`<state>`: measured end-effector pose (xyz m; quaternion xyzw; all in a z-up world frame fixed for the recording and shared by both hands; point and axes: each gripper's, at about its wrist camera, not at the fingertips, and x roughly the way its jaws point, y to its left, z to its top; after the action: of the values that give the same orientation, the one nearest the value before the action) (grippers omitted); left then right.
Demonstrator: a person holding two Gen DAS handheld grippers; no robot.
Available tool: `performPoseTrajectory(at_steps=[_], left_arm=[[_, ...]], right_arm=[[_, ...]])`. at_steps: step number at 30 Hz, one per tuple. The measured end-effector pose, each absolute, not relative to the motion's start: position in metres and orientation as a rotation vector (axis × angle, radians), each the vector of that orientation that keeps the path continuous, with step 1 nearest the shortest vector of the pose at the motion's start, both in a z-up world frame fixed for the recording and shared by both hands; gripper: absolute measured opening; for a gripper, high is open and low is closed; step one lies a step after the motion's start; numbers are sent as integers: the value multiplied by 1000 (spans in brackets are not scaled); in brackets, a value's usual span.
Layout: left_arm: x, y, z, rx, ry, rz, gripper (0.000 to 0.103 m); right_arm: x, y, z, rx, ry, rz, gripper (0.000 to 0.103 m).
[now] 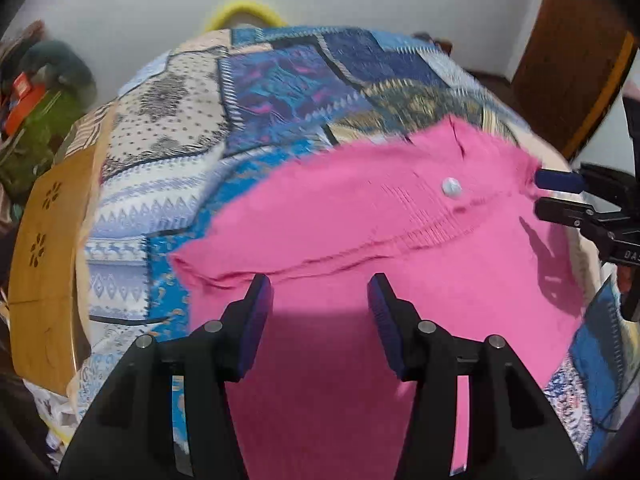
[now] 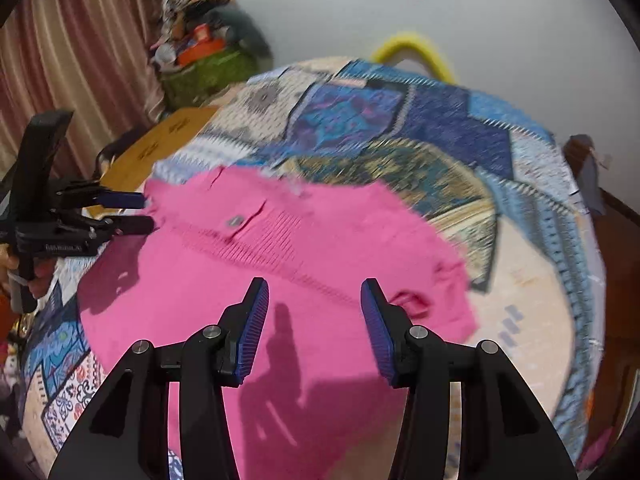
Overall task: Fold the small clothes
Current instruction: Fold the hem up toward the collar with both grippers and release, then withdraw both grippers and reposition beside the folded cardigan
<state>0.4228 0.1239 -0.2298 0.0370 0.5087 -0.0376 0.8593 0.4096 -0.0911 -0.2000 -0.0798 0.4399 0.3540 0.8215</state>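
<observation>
One pink garment (image 1: 360, 240) lies spread flat on the patchwork cloth (image 1: 280, 80), one pale button (image 1: 451, 188) showing. Two grippers: left gripper (image 1: 320, 292) spread wide, holding nothing, above the garment; right gripper (image 2: 315, 296) likewise released over it. One green basket (image 2: 208, 72) holds assorted clutter, too blurred to count.

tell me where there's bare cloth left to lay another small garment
Free: the patterned blue cover beyond the pink garment, toward the wall; and the pale patch right of it. Crowded: the near side, under the left gripper and right gripper.
</observation>
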Motion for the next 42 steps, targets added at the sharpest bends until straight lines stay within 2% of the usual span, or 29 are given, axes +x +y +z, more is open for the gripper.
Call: performPoseTrajectory(at_steps=[2,4,6,7,10,12,15,18,23,25,34,37,38,39,40,41,42], left_arm=[[429,115,-238,109,1077,-58,52],[437,112,-240,131,1073,-63,58],[451,112,-236,158,1061,-65,71],[462,113,-233,173,1049,-56,72],[493,126,-221,198,1017,88,72],[505,146,-202,120,970,179,72],[497,168,-178,1,913,179,72],[477,173,-173,23,918,164,72],[433,170,-191,76,1013,145,72],[411,171,-199,56,1046,136,72],[333,172,-247,-64,1184,101,72],[316,170,-250,-82,1141,96,72],[313,170,-250,-95,1138,85,65],[311,170,-251,-113,1138,68,51],[310,170,-251,-134,1145,47,44],[310,169,-250,-129,1155,50,28],[311,167,-250,-109,1160,66,14]], right_arm=[[414,-83,-213,-167,983,763,44],[420,-77,-224,-159,1023,769,44],[429,-75,-224,-155,1023,776,44],[435,-74,-223,-148,1029,774,44],[453,-78,-214,-137,995,673,44],[461,-85,-203,-137,931,570,44],[459,-98,-185,-99,866,546,44],[445,-101,-176,-140,859,565,44],[412,-108,-177,-180,901,597,46],[397,-111,-180,-178,927,606,49],[341,-146,-216,-88,1048,596,50],[332,-155,-233,-26,1107,601,50],[330,-155,-237,-14,1118,608,50],[328,-153,-240,-1,1124,617,50],[327,-152,-242,11,1125,622,50],[326,-150,-243,22,1119,626,50],[325,-147,-243,25,1110,632,45]])
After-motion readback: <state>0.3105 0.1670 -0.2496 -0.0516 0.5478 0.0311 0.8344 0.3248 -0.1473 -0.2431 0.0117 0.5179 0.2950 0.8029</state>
